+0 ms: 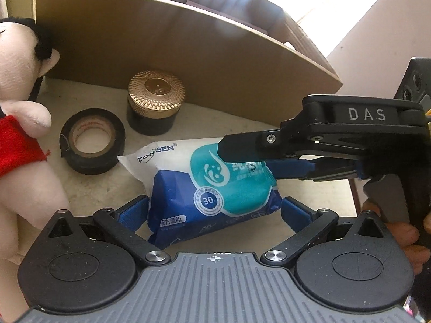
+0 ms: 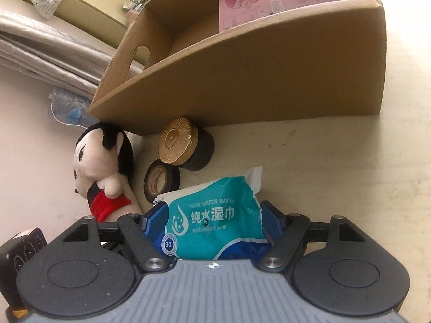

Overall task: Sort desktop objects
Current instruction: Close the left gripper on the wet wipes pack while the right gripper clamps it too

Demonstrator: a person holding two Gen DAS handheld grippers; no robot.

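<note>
A blue and teal pack of wet wipes (image 1: 204, 185) lies on the pale tabletop (image 1: 107, 188). My left gripper (image 1: 215, 210) has its blue pads at both sides of the pack's near end, touching it. My right gripper (image 1: 258, 158) comes in from the right and closes on the pack's far end; in the right wrist view the pack (image 2: 215, 223) fills the space between that gripper's (image 2: 212, 218) blue pads. A black tape roll (image 1: 91, 145), a black jar with a gold lid (image 1: 155, 102) and a plush doll (image 1: 18, 140) are beside it.
A large open cardboard box (image 1: 167, 43) stands just behind the objects; it holds a pink printed sheet (image 2: 272, 0). The doll (image 2: 105, 172) leans at the table's left edge. Folded grey fabric (image 2: 48, 51) and a plastic bag (image 2: 70, 110) lie beyond the table.
</note>
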